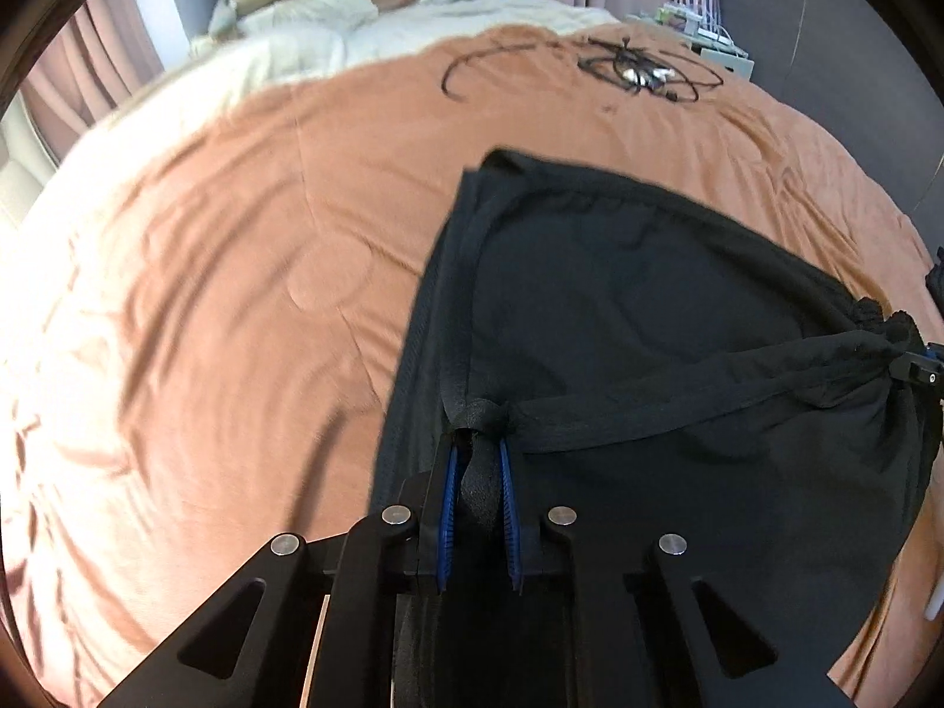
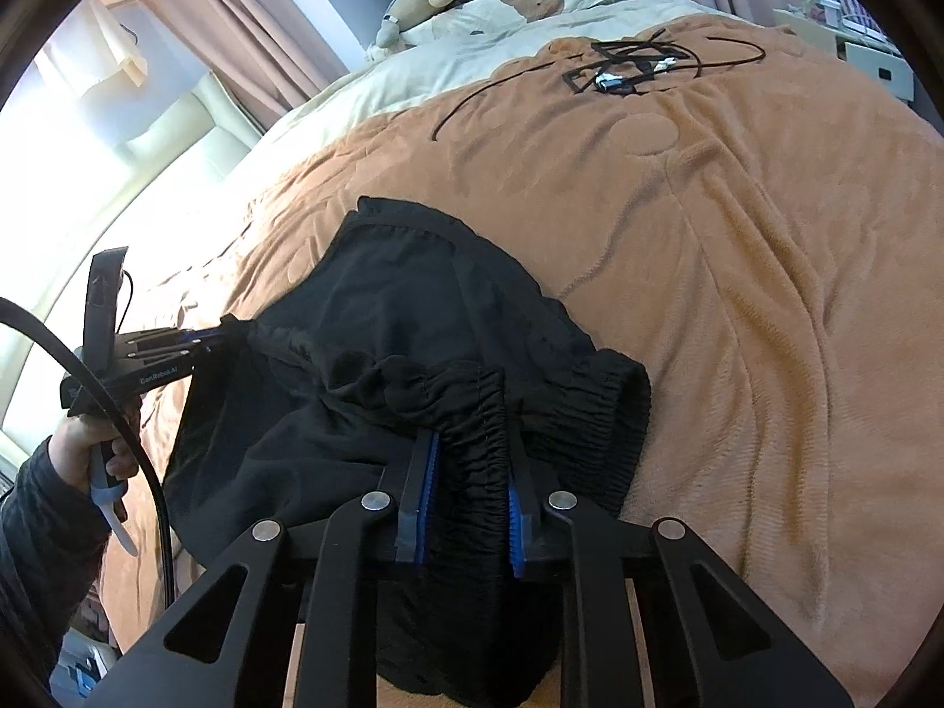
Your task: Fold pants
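Black pants (image 1: 678, 324), soft and matte, lie bunched on the fuzzy orange blanket (image 1: 206, 295). Left gripper (image 1: 479, 454) pinches a flat hem; right gripper (image 2: 469, 472) clamps the ribbed elastic waistband.

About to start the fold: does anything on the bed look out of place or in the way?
Yes. A loose tangle of black cables lies on the brown blanket beyond the black pants, odd for a bed but apart from them. Both the left tongs and right tongs are shut on bunched fabric.
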Demonstrator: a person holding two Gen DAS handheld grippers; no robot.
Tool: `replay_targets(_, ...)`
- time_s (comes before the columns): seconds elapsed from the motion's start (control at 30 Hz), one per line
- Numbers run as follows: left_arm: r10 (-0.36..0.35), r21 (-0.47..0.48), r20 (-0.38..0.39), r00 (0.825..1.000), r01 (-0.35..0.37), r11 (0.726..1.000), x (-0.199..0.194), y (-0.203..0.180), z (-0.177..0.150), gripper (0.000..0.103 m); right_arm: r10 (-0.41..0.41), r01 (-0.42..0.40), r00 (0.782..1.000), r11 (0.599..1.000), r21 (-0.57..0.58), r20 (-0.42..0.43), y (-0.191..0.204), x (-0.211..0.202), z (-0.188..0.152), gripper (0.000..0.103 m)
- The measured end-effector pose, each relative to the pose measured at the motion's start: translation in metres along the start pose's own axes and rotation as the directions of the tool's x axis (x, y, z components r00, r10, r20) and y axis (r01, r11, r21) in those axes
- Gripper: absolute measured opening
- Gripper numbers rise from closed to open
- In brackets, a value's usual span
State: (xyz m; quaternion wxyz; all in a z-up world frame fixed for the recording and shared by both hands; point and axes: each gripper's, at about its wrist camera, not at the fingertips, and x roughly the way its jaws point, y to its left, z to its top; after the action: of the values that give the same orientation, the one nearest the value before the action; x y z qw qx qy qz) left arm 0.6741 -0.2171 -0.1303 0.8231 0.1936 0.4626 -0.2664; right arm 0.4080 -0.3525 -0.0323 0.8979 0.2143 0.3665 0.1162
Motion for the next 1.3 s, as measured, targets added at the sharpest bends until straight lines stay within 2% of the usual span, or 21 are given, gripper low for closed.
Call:
replay_targets(0.2, 0.071, 0.008, 0.032, 0.997, -0.071, 0.997, -0.016, -0.002, 0.012, 0.015, 0.006, -0.006, 1.000, 1.000, 0.012, 0.020, 0.002, -0.011, 0.000, 0.016)
replay_targets(0.3, 0.082, -0.001, 0.053, 0.995, -0.082, 0.997, -0.020, -0.002, 0.018, 0.014, 0.015, -0.016, 0.999, 1.000, 0.025, 0.048, -0.001, -0.016, -0.001, 0.016)
replay_targets(0.53, 0.083, -0.012, 0.093, 0.992, -0.083, 0.996, -0.016, -0.009, 0.061, 0.013, 0.019, -0.028, 0.995, 0.996, 0.090, 0.098, -0.016, -0.014, -0.003, 0.016)
replay_targets(0.67, 0.100, 0.005, 0.104, 0.990, -0.102, 0.995, -0.005, -0.018, 0.084, 0.012, 0.030, -0.042, 0.995, 0.991, 0.123, 0.100, -0.025, -0.006, -0.002, 0.016)
replay_targets(0.97, 0.110, 0.033, 0.106, 0.988, -0.114, 0.993, 0.033, -0.030, 0.128, 0.011, -0.004, -0.011, 0.996, 0.986, 0.164, 0.094, -0.036, 0.012, 0.011, 0.016)
replay_targets(1.2, 0.108, 0.026, 0.054, 0.993, -0.110, 0.994, 0.074, -0.034, 0.143, 0.012, -0.010, -0.009, 0.997, 0.971, 0.238, 0.078, -0.046, 0.014, 0.007, 0.016)
replay_targets(1.23, 0.105, 0.022, 0.041, 0.994, -0.106, 0.994, 0.079, -0.034, 0.144, 0.013, -0.005, -0.015, 0.997, 0.968, 0.252, 0.079, -0.049, 0.013, 0.006, 0.016)
replay_targets(1.3, 0.099, 0.005, 0.015, 0.995, -0.099, 0.995, 0.088, -0.034, 0.145, 0.021, -0.005, -0.015, 0.997, 0.966, 0.258, 0.076, -0.050, 0.010, 0.007, 0.019)
